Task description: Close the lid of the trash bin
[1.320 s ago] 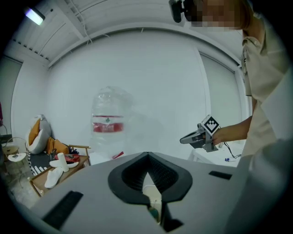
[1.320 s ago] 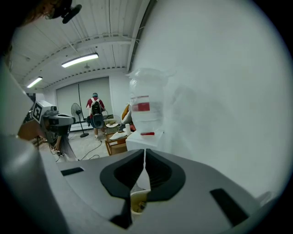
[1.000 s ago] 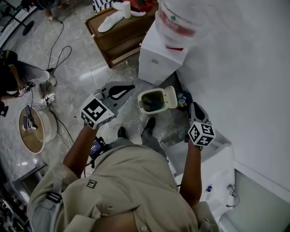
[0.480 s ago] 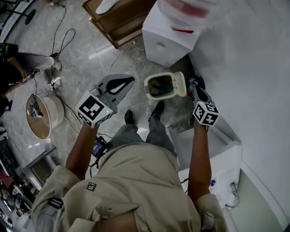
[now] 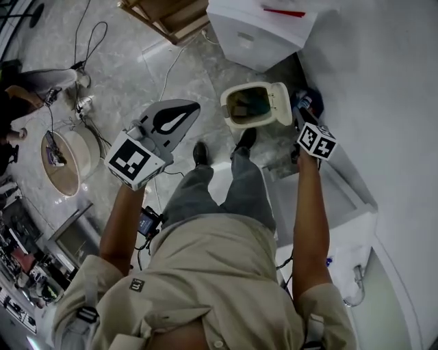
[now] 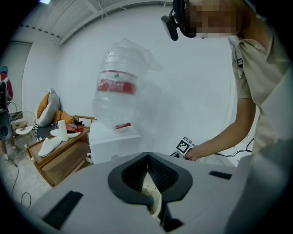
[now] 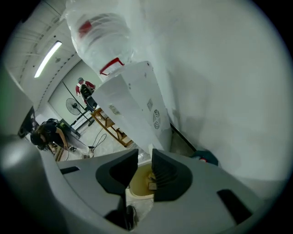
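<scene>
A small cream trash bin (image 5: pixel 248 106) stands on the floor beside the wall, its lid (image 5: pixel 282 102) tipped up and open on the right side. My right gripper (image 5: pixel 300 115) hovers just right of that lid, jaws a narrow gap apart with nothing between them. Through that gap in the right gripper view (image 7: pixel 145 157) I look down into the bin (image 7: pixel 141 182). My left gripper (image 5: pixel 196 105) is held left of the bin, shut and empty. In the left gripper view (image 6: pixel 147 154) the bin's rim (image 6: pixel 154 201) shows below the closed tips.
A white water dispenser (image 5: pixel 263 27) stands just beyond the bin, with a wooden table (image 5: pixel 168 17) to its left. A blue and red object (image 5: pixel 308 101) lies by the wall behind the lid. A white counter (image 5: pixel 328 198) is at the right. Cables and a round basin (image 5: pixel 65 157) are at the left.
The person has moved closer to the bin. The right gripper has come up next to the open lid. The left gripper stays shut, and the lid stays up.
</scene>
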The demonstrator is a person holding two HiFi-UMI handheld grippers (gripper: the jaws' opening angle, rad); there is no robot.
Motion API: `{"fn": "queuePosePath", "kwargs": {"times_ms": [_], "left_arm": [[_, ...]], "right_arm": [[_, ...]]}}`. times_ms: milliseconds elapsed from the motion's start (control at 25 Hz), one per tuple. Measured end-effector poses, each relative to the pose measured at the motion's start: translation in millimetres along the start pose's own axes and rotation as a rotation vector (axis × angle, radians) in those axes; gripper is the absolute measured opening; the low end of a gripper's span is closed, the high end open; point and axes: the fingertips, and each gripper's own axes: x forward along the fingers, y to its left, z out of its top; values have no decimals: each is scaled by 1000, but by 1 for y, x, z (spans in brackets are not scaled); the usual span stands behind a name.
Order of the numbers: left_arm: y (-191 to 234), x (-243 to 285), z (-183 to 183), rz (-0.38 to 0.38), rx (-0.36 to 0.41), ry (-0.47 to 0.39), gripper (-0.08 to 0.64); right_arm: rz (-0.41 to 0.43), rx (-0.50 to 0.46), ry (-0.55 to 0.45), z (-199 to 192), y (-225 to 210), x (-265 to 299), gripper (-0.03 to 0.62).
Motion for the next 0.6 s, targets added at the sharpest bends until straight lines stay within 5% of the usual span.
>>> {"fn": "queuePosePath", "kwargs": {"times_ms": [360,600], "left_arm": [[13,14,-38,15,-55,73,15],[18,17,-56,25,-80,89,15]], "right_arm": [[10,296,13,-29,-52,54,95],[39,349,47,-45,-53,71,98]]}}
